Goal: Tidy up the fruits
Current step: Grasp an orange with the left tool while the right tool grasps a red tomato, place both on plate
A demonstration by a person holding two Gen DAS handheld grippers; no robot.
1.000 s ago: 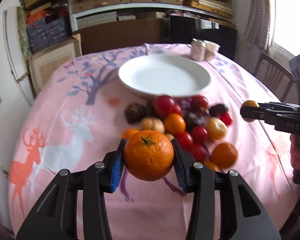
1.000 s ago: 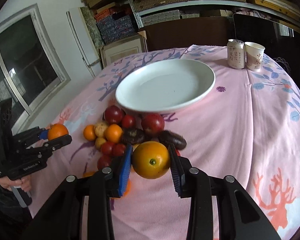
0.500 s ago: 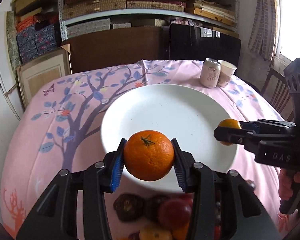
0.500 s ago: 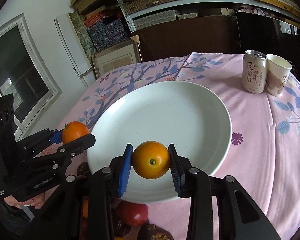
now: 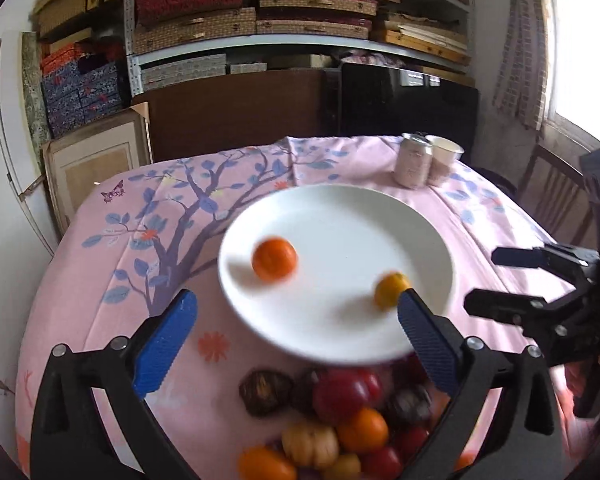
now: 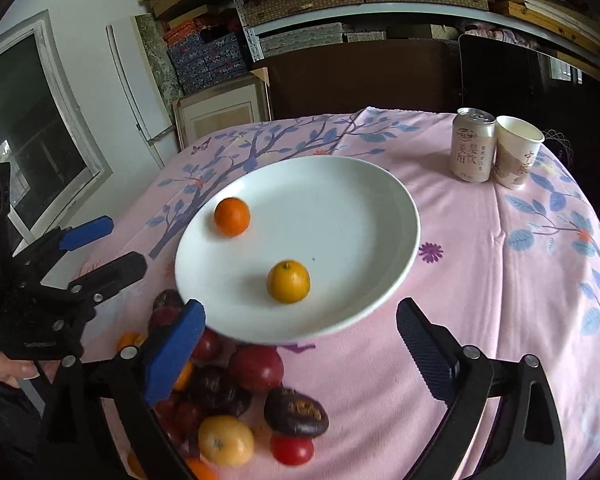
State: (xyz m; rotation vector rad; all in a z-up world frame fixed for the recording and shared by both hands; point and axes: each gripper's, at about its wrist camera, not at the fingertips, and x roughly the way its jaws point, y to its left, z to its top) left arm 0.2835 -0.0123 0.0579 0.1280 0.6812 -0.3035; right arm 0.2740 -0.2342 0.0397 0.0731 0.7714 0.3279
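The white plate sits on the pink tablecloth and holds two fruits, well apart from each other: a deep orange mandarin toward its left side and a paler yellow-orange one nearer the front rim. Both lie loose on the plate, touched by nothing. Beyond the plate, at the far right of the table, one drinks can stands upright with one paper cup touching it. Just in front of the plate's near rim lies the heap of remaining fruit: red, dark purple, yellow and orange pieces crowded together, partly hidden by the gripper fingers, so an exact count cannot be given. The left gripper has its blue-padded jaws spread wide with nothing between them; the right gripper likewise stands wide apart and empty. Each hangs over the near edge of the plate, above the heap.
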